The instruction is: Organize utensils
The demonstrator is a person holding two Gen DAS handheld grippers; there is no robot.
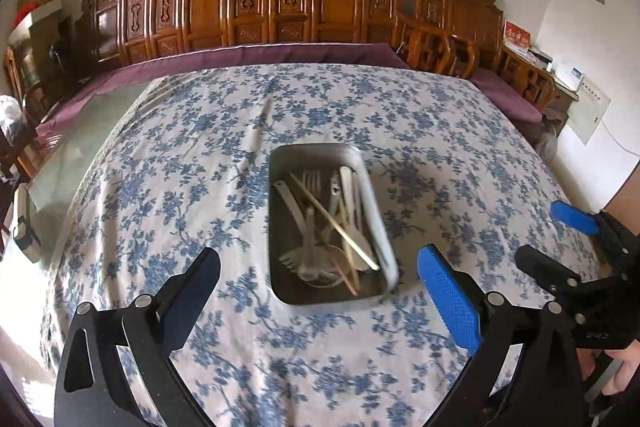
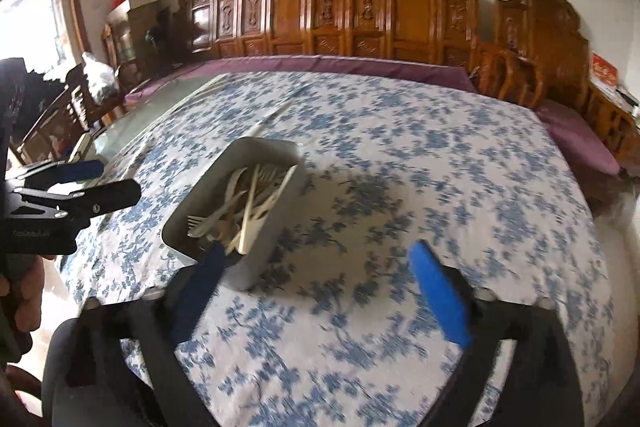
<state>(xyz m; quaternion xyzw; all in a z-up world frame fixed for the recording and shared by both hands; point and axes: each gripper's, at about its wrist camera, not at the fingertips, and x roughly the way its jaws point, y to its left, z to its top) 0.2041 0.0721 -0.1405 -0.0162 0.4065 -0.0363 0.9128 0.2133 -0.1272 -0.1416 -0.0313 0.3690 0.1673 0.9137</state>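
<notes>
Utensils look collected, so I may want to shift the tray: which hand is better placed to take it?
Left, probably. The metal tray lies centred between the left gripper's open fingers. The right gripper, also open and empty, has the tray off by its left finger.

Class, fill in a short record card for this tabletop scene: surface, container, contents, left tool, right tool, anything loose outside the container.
surface: table under blue floral cloth
container: metal tray, rectangular, resting on the cloth
contents: pale plastic forks, other pale utensils and thin wooden sticks, jumbled together
left tool: open, empty, near end of tray between its fingers
right tool: open, empty, beside the tray
loose utensils on cloth: none visible
</notes>
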